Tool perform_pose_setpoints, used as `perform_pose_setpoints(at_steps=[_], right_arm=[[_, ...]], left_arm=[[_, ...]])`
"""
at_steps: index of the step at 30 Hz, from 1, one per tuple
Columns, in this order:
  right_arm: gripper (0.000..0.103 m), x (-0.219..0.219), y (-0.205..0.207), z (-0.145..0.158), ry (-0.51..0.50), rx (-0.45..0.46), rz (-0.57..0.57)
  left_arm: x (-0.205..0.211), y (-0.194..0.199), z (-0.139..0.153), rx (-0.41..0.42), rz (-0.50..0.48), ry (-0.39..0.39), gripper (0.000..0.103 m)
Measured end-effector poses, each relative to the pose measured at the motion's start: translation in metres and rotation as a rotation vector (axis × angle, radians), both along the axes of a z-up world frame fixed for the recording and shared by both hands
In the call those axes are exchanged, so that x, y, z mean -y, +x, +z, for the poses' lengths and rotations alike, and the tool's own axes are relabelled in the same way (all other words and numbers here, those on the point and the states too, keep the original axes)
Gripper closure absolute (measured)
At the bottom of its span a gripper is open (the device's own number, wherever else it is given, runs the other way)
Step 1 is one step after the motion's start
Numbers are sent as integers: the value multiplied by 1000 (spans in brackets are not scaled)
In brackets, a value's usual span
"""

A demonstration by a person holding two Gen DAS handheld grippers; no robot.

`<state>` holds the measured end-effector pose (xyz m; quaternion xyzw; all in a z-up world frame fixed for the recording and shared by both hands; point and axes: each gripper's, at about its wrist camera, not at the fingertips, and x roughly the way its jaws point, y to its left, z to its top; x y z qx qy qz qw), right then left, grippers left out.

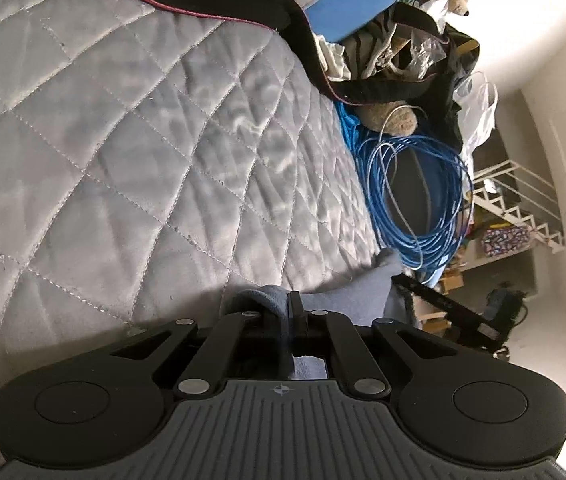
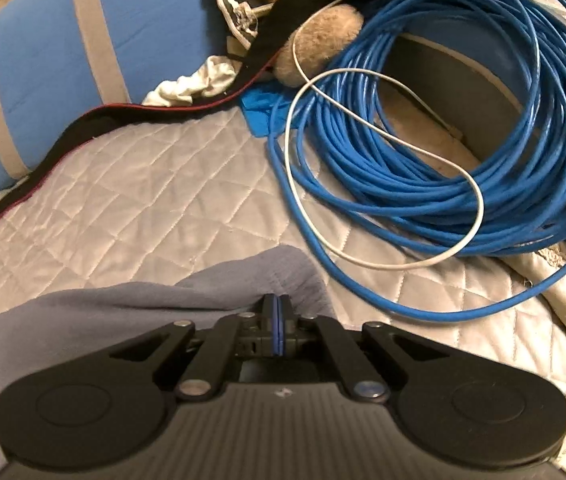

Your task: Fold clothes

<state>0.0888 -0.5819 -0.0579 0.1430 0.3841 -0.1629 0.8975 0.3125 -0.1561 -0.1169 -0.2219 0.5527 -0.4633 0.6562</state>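
Note:
A blue-grey garment (image 2: 123,312) lies on a grey quilted bed cover (image 2: 163,184). In the right wrist view my right gripper (image 2: 277,300) has its blue pads pressed together at the garment's upper edge, where the cloth bunches up to the tips. In the left wrist view my left gripper (image 1: 289,300) is shut on a fold of the same garment (image 1: 347,292), which runs up between the fingers and trails off to the right. Most of the garment is hidden under the two grippers.
A large coil of blue cable (image 2: 403,184) with a loose white cable (image 2: 479,208) lies just right of the garment. A blue roll with grey bands (image 2: 43,60), a black red-edged strap (image 2: 83,124) and a plush toy (image 2: 323,32) line the far edge. The quilt (image 1: 123,160) stretches left.

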Motion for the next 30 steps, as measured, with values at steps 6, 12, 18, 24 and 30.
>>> perform_pose_setpoints(at_steps=[6, 12, 18, 24, 30], right_arm=[[84, -8, 8, 15, -55, 95, 125], [91, 9, 29, -6, -78, 20, 67], [78, 21, 17, -16, -123, -2, 7], [31, 5, 5, 14, -202, 58, 62], [6, -41, 0, 48, -209, 123, 249]], left_arm=[[2, -1, -1, -10, 12, 3, 98], [1, -2, -1, 5, 16, -2, 99], [-7, 4, 5, -27, -4, 8, 95], [-42, 8, 42, 43, 120, 84, 69], [-74, -31, 99, 222, 199, 247, 56]])
